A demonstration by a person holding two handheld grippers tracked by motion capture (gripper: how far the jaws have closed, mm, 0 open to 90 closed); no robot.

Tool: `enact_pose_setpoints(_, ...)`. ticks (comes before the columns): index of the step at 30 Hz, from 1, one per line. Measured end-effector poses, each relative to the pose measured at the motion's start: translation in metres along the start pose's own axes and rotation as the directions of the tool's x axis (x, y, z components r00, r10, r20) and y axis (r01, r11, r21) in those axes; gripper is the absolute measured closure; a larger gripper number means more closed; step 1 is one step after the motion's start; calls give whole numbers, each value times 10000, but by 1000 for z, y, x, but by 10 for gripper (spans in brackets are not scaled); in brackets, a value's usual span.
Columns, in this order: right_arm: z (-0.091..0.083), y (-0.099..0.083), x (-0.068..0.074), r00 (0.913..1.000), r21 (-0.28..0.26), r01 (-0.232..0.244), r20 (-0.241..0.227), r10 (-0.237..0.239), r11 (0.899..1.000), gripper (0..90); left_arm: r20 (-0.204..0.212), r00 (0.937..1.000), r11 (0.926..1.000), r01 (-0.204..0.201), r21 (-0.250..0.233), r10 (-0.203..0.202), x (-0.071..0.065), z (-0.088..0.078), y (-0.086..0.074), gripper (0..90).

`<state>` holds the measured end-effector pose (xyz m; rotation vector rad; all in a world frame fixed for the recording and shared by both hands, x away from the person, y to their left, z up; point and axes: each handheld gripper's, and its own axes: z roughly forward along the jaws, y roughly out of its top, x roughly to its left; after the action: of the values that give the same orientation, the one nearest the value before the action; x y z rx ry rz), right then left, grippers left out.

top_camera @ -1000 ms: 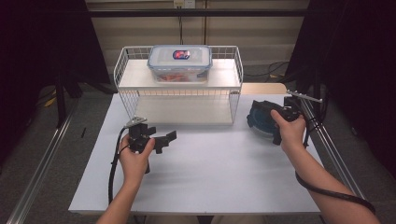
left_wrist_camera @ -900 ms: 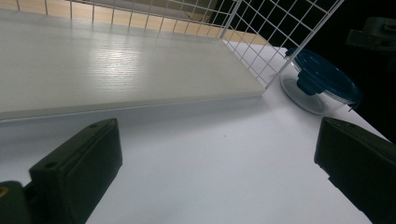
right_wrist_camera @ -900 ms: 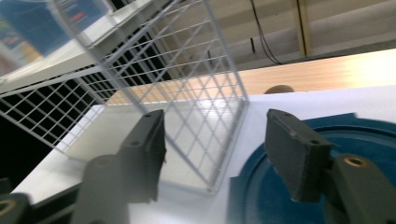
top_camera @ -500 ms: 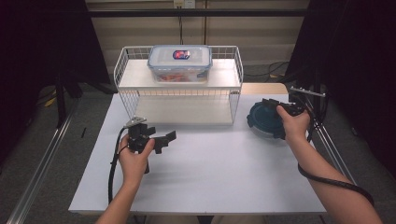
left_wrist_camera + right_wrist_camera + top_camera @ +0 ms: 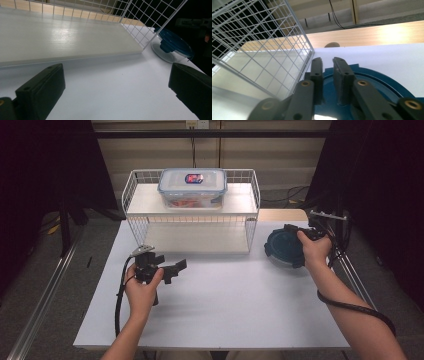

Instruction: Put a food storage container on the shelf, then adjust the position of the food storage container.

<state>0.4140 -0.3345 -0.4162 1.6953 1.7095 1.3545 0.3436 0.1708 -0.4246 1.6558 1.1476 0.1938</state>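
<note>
The left gripper (image 5: 167,270) rests on the desk (image 5: 225,310) near its left edge, fingers wide apart with nothing between them. Toward the far right corner, beside the wire rack (image 5: 192,222), the right gripper (image 5: 328,75) sits over the round blue lid (image 5: 285,248), its fingers just closing, a narrow gap left

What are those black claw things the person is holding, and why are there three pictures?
A person holds a squeeze tool in each hand. One picture looks down from above the white table; the other two come from little cameras riding on each tool. The left claw is open and holds nothing. The right claw has just been closing over the round container's blue lid, by the wire shelf rack; whether it pinches the lid yet, I cannot tell. A clear lunch box sits on the rack's top shelf.
</note>
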Motion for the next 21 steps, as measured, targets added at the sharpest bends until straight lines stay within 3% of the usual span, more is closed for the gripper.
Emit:
enact_pose_setpoints(2, 1, 1, -1, 9997, 103, -199, 122, 198, 9997, 816, -52, 10000, 10000, -33, 20, 33, 0, 0, 0, 7)
enact_pose_setpoints(12, 5, 8, -15, 9984, 295, 185, 522, -200, 9994, 900, 9, 10000, 9998, -1, 194, 1, 0, 3, -3, 7)
enact_pose_setpoints(18, 12, 9, -27, 9973, 574, -165, 728, 123, 9982, 900, 18, 10000, 9996, 14, 278, -15, 2, 5, -4, 7)
enact_pose_setpoints(21, 16, 11, -32, 9955, 623, -77, 945, 18, 9980, 900, 10, 10000, 9996, 55, 292, -56, 3, 6, -5, 7)
